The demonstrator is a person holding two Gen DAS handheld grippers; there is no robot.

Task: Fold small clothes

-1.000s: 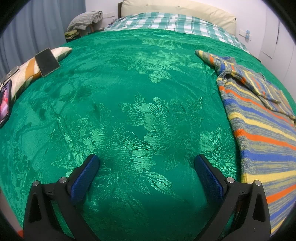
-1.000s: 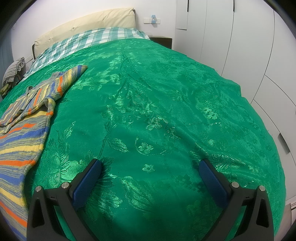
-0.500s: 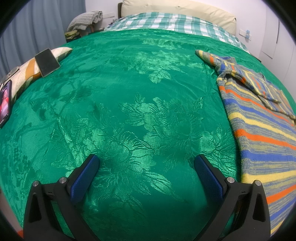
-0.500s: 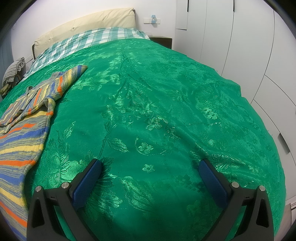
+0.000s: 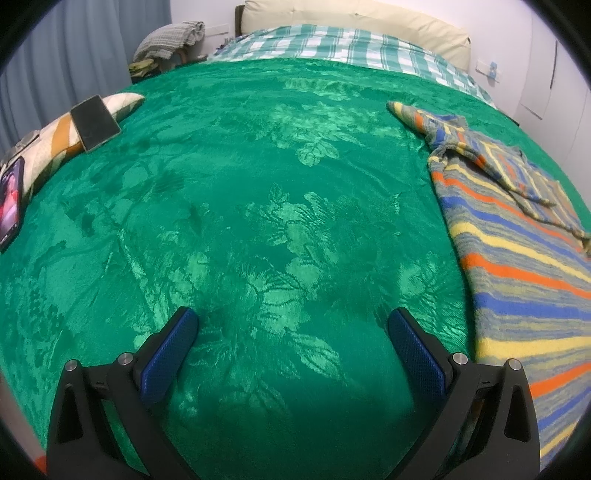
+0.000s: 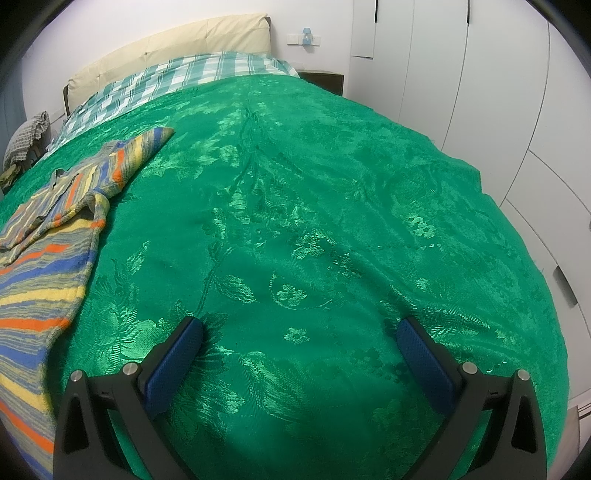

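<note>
The striped knit garment (image 5: 517, 236) lies spread flat on the green bedspread (image 5: 258, 206), off to the right of the left gripper (image 5: 291, 325) and to the left of the right gripper (image 6: 301, 330), so it sits between the two, with one sleeve folded across its upper part and the other sleeve pointing away toward the head of the bed. Both grippers are released, jaws spread wide with blue pads showing, each over bare bedspread and touching no cloth. Ahead of both grippers, a checked sheet (image 5: 343, 46) and a cream headboard (image 5: 354, 18) close off the far end of the bed. Far to the left of the left gripper, a phone (image 5: 95, 122) rests on a patterned cushion (image 5: 62, 136), and a second phone (image 5: 10, 201) with a lit screen lies at the edge nearby. To the right of the right gripper stand white wardrobe doors (image 6: 480, 92)
</note>
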